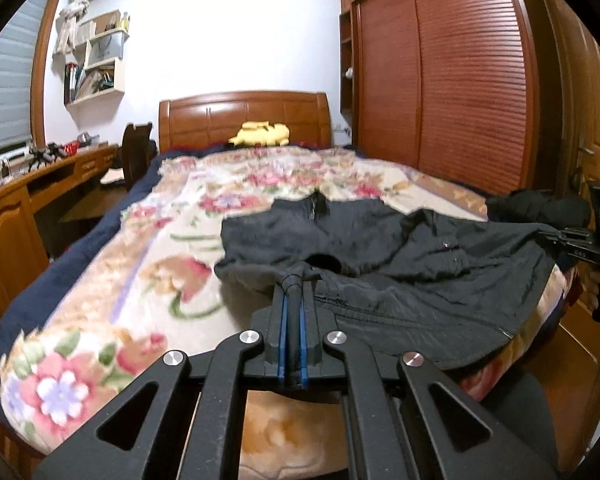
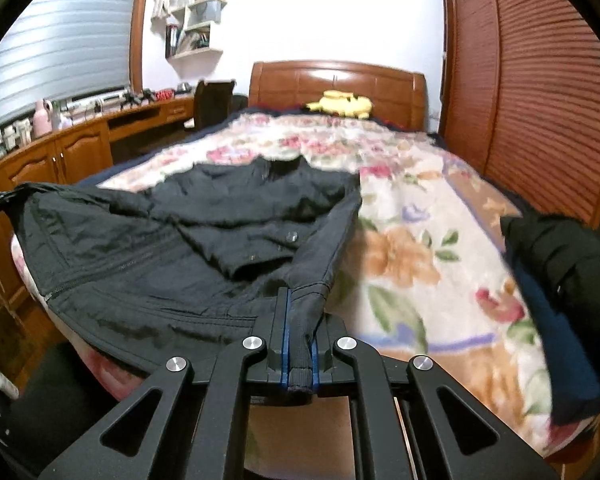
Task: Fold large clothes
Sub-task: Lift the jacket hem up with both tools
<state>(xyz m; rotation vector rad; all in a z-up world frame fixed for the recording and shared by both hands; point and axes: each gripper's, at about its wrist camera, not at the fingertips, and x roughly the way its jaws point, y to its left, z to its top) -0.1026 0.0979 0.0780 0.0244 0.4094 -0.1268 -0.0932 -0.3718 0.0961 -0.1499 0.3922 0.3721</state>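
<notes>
Black quilted jacket [image 1: 380, 248] spread across the lower middle and right of the left-wrist view, on the floral blanket [image 1: 112, 272] of the bed. Lower centre, left gripper [image 1: 294, 280] clamped tight on a thin rolled bit of the near hem, blue pads pressed to the cloth, fabric tenting up from the pinch. Further right, hem and zipper line sagging in a curve toward the right edge of the frame, where the right gripper [image 1: 556, 236] shows small, biting the other corner. Over to the right-wrist view: at far left, the stretched corner running out of frame; centre, jacket [image 2: 204, 232] with its snaps and collar pointing toward the headboard [image 2: 336, 84]; lower centre, right gripper [image 2: 298, 300] closed on a strap-like fold of the hem, cloth filling the gap between the pads. Far right, another dark garment [image 2: 568, 264] heaped at the bed's edge, clear of the work. Looks like the first fold just getting under way: both bottom corners pinched and raised. Next move calls for carrying both corners together, level and evenly tensioned, up toward the collar, then laying the hem flat before letting go.
</notes>
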